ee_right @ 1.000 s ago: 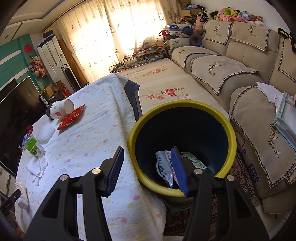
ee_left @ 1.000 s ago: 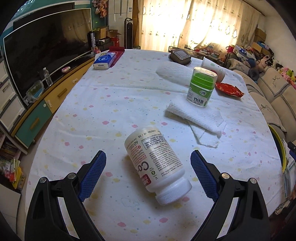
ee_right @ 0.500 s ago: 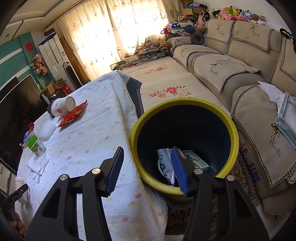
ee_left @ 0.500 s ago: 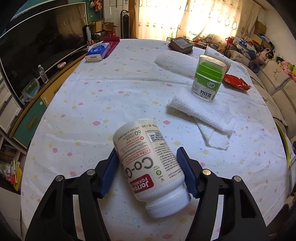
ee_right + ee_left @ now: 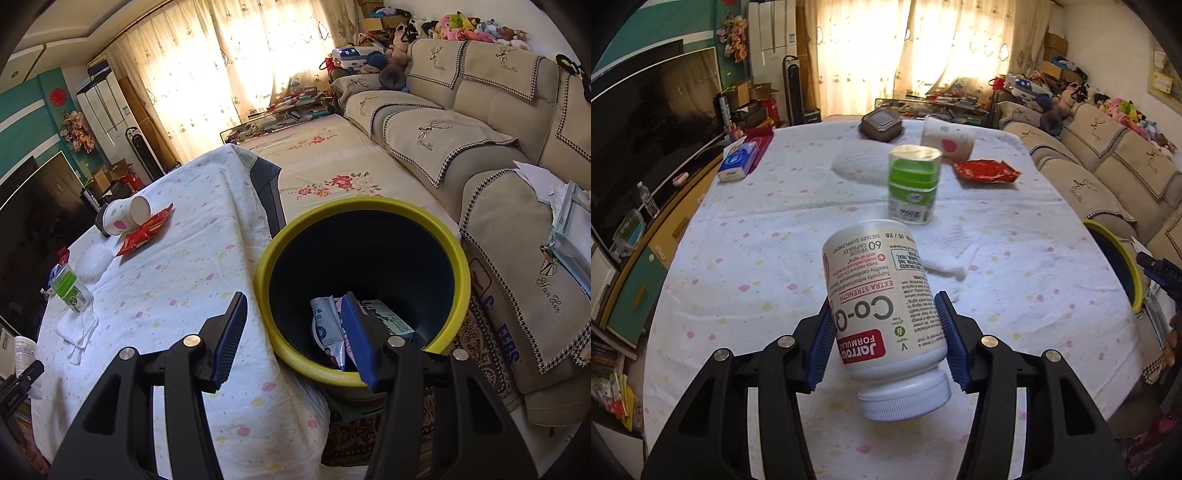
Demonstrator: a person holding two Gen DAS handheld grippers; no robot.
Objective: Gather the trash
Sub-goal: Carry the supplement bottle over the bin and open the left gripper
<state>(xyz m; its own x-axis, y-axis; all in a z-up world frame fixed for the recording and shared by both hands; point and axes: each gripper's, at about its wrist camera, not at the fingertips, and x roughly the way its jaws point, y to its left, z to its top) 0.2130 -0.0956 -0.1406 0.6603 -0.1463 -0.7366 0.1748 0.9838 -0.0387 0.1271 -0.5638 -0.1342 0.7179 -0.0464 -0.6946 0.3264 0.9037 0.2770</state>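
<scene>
A white supplement bottle [image 5: 875,280] with a white cap hangs cap-down above the spotted tablecloth [image 5: 757,258]. My left gripper [image 5: 883,306] is closing on it, and its blue pads press both sides of the bottle. The bottle also shows at the far left of the right wrist view [image 5: 24,350]. My right gripper [image 5: 294,301] stands open with nothing between its fingers, over the near rim of the yellow-rimmed dark bin [image 5: 458,258] beside the table. Packets of trash [image 5: 328,325] lie in the bin. A tipped paper cup [image 5: 947,142], a red wrapper [image 5: 984,171] and a green-and-white container [image 5: 914,184] are on the table.
A crumpled white towel [image 5: 945,251] lies near the container. At the table's far end are a blue tissue box [image 5: 735,162] and a dark brown box [image 5: 881,125]. A television [image 5: 646,129] stands on the left, a beige sofa [image 5: 461,129] behind the bin.
My left jaws closed from wide open onto the lying bottle and lifted it off the cloth toward the right. The right gripper and the bin kept still.
</scene>
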